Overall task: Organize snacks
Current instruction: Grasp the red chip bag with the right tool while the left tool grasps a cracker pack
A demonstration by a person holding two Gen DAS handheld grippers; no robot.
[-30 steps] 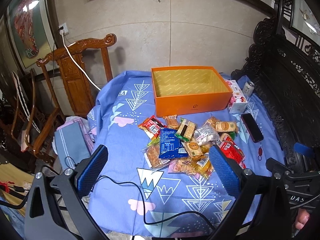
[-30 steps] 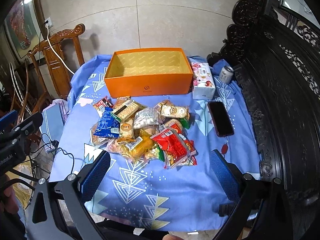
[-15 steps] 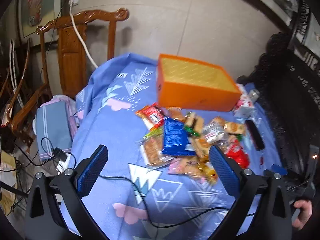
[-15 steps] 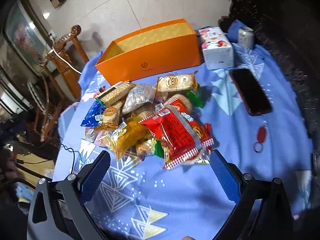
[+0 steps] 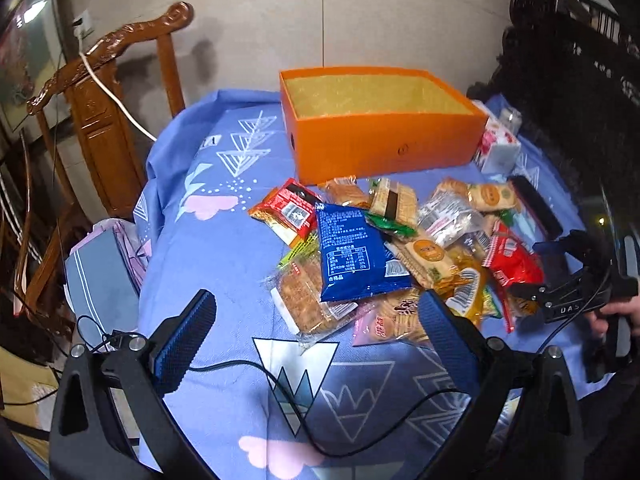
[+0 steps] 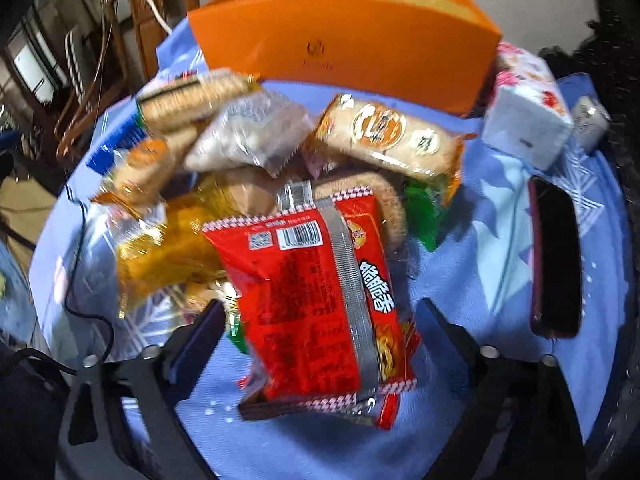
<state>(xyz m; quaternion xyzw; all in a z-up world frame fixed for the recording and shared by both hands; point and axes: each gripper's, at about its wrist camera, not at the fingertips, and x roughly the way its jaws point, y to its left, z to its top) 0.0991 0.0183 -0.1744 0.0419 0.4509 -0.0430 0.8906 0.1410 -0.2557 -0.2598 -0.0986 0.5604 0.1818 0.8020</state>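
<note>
Over the pile: right gripper (image 6: 316, 320), jaws wide and just closing a bit, either side of the shiny red snack packet (image 6: 316, 300), not pinching yet.
Left gripper (image 5: 316, 320): wide, holding nothing, near the table's front edge.
Snacks: heaped mid-table on the blue patterned cloth (image 5: 224, 248).
Orange cardboard box (image 5: 384, 148): behind the heap, empty.
Tip: squeeze only the red packet, gently, then lift.

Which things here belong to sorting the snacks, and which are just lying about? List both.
Belongs to the job:
- orange box
- pile of snack packets
- red packet between the open right hand-held gripper

Just lying about:
- phone
- tissue pack
- drink can
- black cable
</note>
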